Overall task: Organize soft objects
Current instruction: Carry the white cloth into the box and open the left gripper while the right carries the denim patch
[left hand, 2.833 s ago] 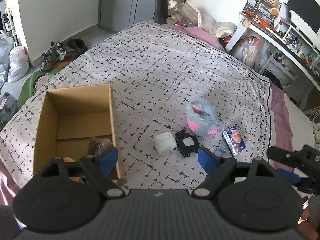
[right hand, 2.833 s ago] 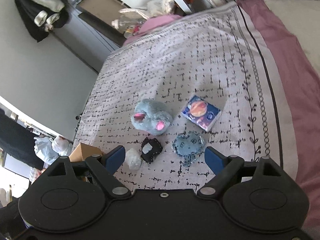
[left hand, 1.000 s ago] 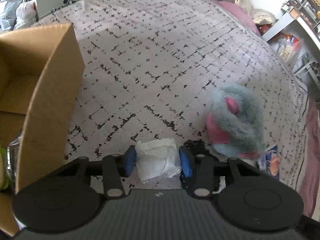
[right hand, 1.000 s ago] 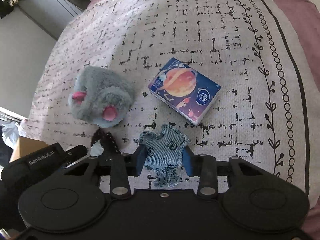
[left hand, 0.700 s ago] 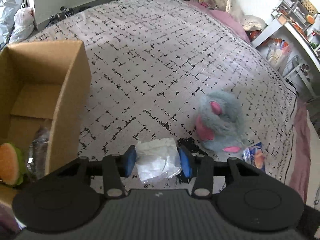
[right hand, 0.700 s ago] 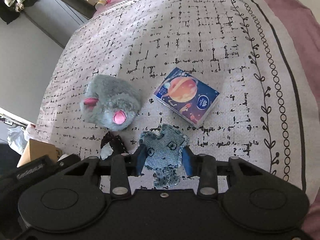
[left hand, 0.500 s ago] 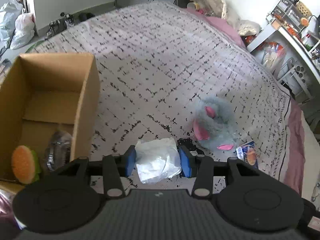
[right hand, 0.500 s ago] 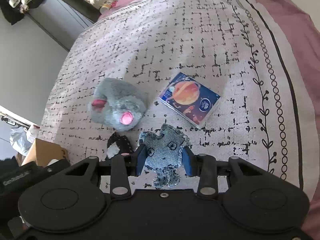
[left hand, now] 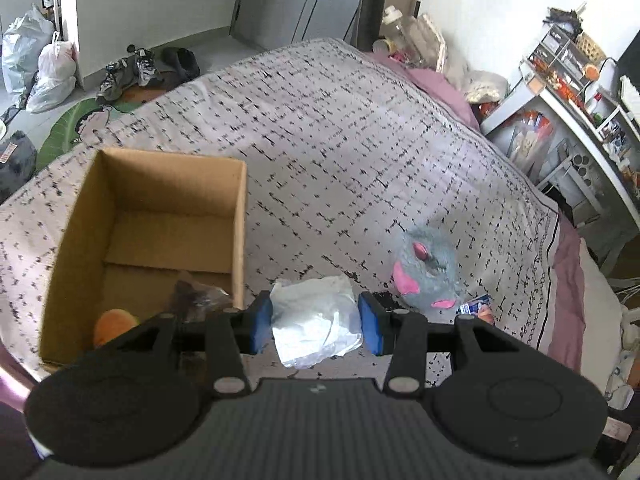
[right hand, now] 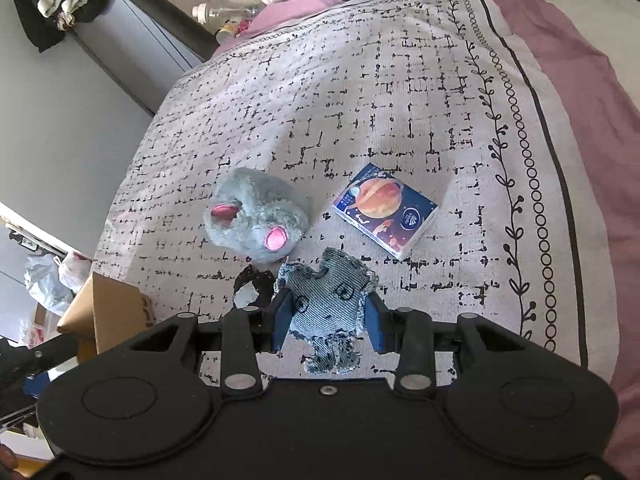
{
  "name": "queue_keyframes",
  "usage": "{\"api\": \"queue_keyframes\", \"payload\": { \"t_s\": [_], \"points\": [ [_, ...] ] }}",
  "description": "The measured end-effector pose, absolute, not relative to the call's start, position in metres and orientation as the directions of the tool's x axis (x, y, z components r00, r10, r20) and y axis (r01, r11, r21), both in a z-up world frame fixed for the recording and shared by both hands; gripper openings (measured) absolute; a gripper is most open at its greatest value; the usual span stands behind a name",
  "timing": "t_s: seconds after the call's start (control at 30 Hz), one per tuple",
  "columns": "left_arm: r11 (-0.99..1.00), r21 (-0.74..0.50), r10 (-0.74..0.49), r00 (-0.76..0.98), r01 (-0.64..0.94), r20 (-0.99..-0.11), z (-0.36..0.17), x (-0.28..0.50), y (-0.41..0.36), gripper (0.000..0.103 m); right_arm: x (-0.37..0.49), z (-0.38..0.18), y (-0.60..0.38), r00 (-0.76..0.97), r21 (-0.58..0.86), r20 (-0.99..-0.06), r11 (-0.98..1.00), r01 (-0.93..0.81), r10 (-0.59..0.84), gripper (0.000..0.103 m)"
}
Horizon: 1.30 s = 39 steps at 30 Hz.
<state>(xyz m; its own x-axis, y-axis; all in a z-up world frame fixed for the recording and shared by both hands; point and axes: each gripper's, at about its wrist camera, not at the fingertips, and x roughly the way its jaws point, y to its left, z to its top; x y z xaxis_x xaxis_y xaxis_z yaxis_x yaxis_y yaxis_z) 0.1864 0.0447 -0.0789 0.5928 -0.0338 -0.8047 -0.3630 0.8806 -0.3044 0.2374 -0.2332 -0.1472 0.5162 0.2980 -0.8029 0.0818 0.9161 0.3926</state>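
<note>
My left gripper (left hand: 316, 322) is shut on a crumpled white plastic packet (left hand: 314, 320), held above the bed just right of the open cardboard box (left hand: 238, 216). An orange round toy (left hand: 114, 320) and a clear wrapped item (left hand: 200, 300) lie inside that box. My right gripper (right hand: 326, 318) is shut on a small frayed denim piece (right hand: 328, 296), lifted over the patterned bedspread (right hand: 400, 80). On the bedspread lie a grey plush with pink ears (right hand: 256, 216), a black-and-white lacy item (right hand: 250, 290) and a tissue pack with a planet print (right hand: 386, 208). The grey plush (left hand: 426, 270) also shows in the left wrist view.
A corner of the cardboard box (right hand: 108, 312) shows at lower left in the right wrist view. Shoes (left hand: 132, 70) and plastic bags (left hand: 36, 68) lie on the floor beyond the bed. Cluttered shelves (left hand: 580, 92) stand to the right, and a pink sheet (right hand: 592, 80) borders the bedspread.
Both grippers have risen off the bedspread with their items held. The left view has pulled back, bringing the whole box and its contents into sight.
</note>
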Motion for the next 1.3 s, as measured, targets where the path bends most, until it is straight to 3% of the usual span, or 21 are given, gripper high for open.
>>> {"api": "queue_keyframes", "payload": {
  "t_s": [0.67, 1.3],
  "points": [
    [0.848, -0.351, -0.016, 0.643, -0.398, -0.766, -0.06, 0.136, 0.128, 0.046, 0.206, -0.098, -0.186, 0.581, 0.351, -0.756, 0.936, -0.028, 0.301, 0.038],
    [0.827, -0.369, -0.036, 0.615, -0.424, -0.787, -0.09, 0.136, 0.172, 0.046, 0.195, -0.083, -0.101, 0.552, 0.317, -0.764, 0.939, -0.129, 0.334, 0.038]
  ]
}}
